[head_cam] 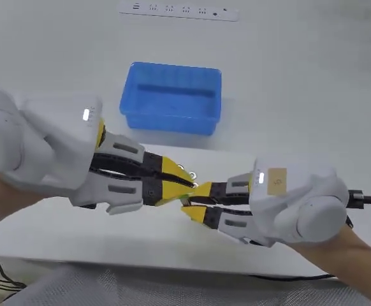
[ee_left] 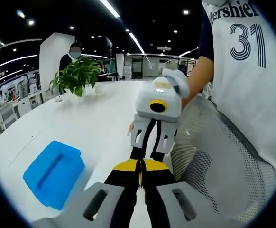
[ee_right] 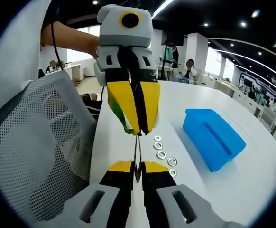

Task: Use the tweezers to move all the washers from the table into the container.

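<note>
Washers [ee_right: 161, 155], five of them, lie loose in a short string on the white table [ee_right: 199, 194], at about 2 o'clock from the tips of the right gripper [ee_right: 138, 167] in the right gripper view. None is in the blue container [ee_right: 214, 137], which sits beyond them toward 3 o'clock, and at 12 o'clock of the grippers in the head view. Both grippers meet nose to nose above the table, with the thin steel tweezers [ee_right: 137, 151] bridging them. The risk, as I judge it, lies in this shared hold: if one side lets go before the other has a firm, square pinch, the tweezers may twist, slip or drop and scatter the washers. The right gripper's jaws stand narrow, nearly together, pinching one end of the tweezers. The left gripper [ee_right: 138, 132] has its yellow jaws likewise closed down on the other end. Neither touches a washer.
</note>
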`<state>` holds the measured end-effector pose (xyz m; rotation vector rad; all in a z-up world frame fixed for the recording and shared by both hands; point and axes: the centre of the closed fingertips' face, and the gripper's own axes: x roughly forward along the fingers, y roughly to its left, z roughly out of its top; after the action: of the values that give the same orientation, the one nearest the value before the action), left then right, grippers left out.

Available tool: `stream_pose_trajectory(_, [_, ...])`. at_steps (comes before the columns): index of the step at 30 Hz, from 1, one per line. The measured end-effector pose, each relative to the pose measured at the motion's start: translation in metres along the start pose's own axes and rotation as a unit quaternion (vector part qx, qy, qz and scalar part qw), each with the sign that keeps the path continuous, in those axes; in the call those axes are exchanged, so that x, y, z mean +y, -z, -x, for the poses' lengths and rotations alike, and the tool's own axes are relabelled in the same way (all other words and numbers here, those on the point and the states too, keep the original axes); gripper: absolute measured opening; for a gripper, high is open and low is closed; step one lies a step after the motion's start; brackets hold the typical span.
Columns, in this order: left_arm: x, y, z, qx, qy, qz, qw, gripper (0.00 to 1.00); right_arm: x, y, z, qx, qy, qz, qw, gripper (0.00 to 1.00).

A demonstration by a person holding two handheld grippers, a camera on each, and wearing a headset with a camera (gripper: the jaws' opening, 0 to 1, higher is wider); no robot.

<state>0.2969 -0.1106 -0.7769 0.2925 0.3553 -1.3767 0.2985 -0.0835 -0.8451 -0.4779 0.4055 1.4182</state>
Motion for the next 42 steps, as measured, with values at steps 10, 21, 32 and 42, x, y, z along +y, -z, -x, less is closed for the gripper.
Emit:
stream_pose_trajectory(10, [0.000, -0.004, -0.001, -0.026, -0.013, 0.008, 0.9996, 0.05, 0.002, -0.005, -0.006, -0.007, -0.027, 0.014, 0.9995, 0.08])
stream_pose_trajectory(21, [0.003, -0.003, 0.002, -0.021, -0.015, -0.002, 0.9997, 0.05, 0.001, -0.006, -0.012, 0.000, -0.034, 0.018, 0.9992, 0.11])
stream_pose_trajectory(32, [0.002, -0.003, 0.001, -0.020, -0.008, -0.001, 0.9998, 0.05, 0.004, -0.003, -0.016, 0.018, -0.045, 0.035, 0.9982, 0.08])
stream_pose_trajectory(42, [0.002, 0.006, 0.008, 0.000, 0.003, 0.008, 1.0000, 0.11, 0.007, -0.004, -0.018, 0.016, -0.053, 0.044, 0.9975, 0.08])
